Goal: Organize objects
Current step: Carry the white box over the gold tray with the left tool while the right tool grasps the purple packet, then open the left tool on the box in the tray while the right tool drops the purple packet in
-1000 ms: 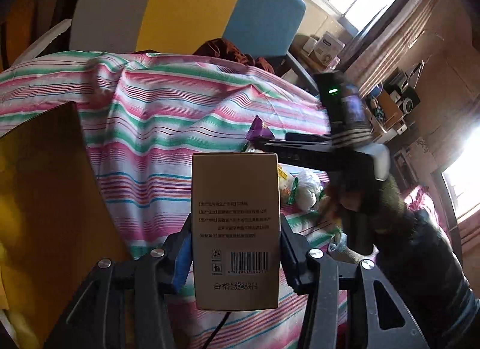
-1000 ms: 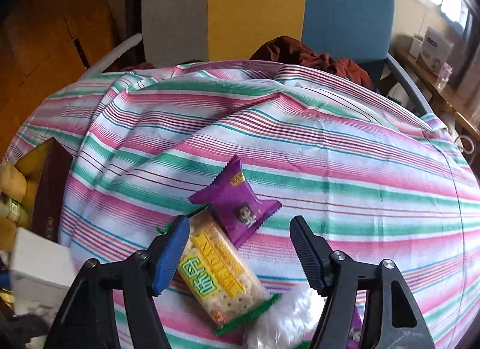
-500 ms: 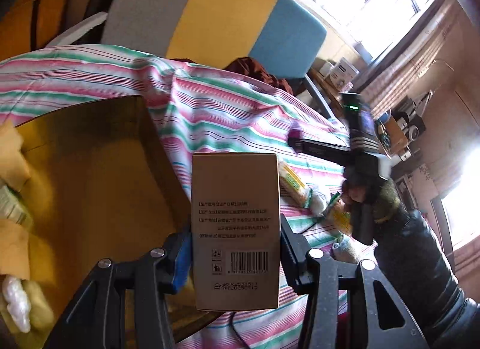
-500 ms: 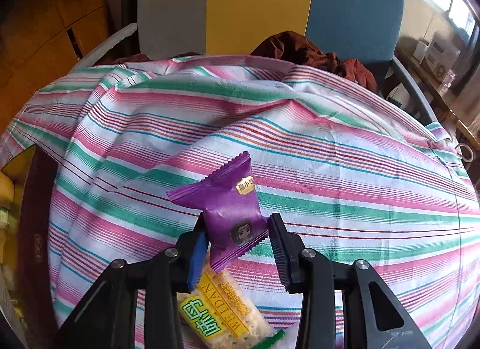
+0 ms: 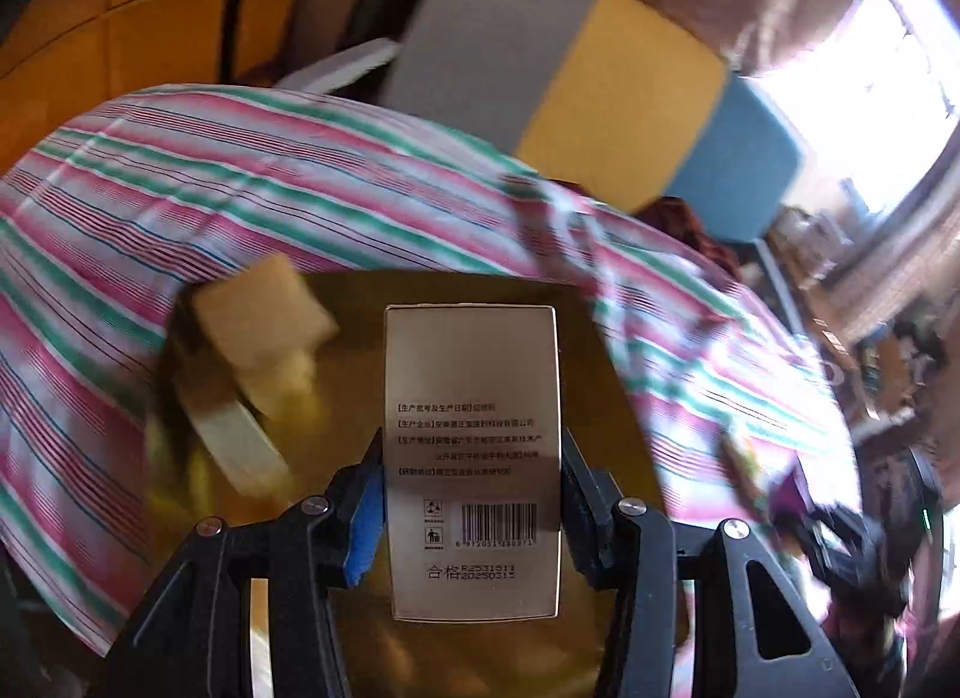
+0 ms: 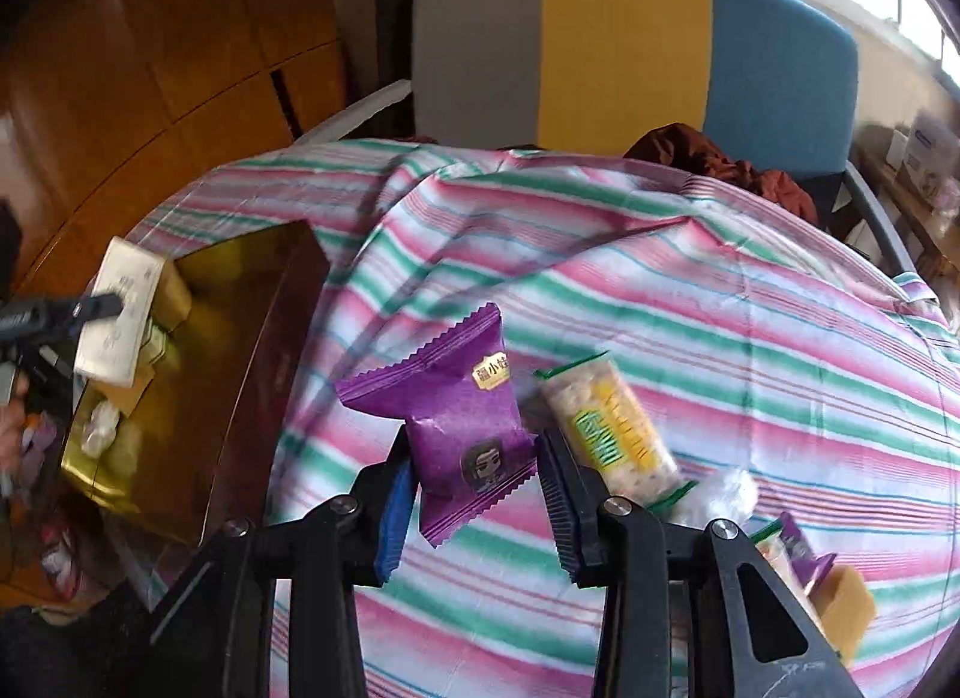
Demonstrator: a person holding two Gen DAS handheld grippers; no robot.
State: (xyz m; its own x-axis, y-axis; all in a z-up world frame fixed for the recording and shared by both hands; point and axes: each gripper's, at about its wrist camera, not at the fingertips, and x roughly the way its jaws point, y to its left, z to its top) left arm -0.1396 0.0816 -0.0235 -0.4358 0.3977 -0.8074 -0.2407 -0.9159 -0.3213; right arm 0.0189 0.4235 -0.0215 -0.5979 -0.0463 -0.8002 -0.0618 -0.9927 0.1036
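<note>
My left gripper [image 5: 471,494] is shut on a tan carton [image 5: 471,458] with a barcode and holds it over the gold box [image 5: 606,398]. The gold box holds a tan packet [image 5: 264,317] and other snacks. My right gripper [image 6: 474,482] is shut on a purple snack packet [image 6: 462,416], lifted above the striped cloth [image 6: 750,308]. A yellow-and-green cracker pack [image 6: 612,428] lies on the cloth just right of it. In the right wrist view the gold box [image 6: 252,338] sits at the left, with the left gripper and carton [image 6: 120,314] above it.
A clear wrapped sweet [image 6: 720,494], a small purple packet [image 6: 798,548] and a tan packet [image 6: 846,620] lie at the lower right. A grey, yellow and blue chair [image 6: 624,44] stands behind the table, with brown cloth [image 6: 714,158] on it. Wooden cabinets [image 6: 150,68] are at the left.
My left gripper swung left with the carton until it is over the gold box. My right gripper closed on the purple packet, lifted it and moved left toward the box.
</note>
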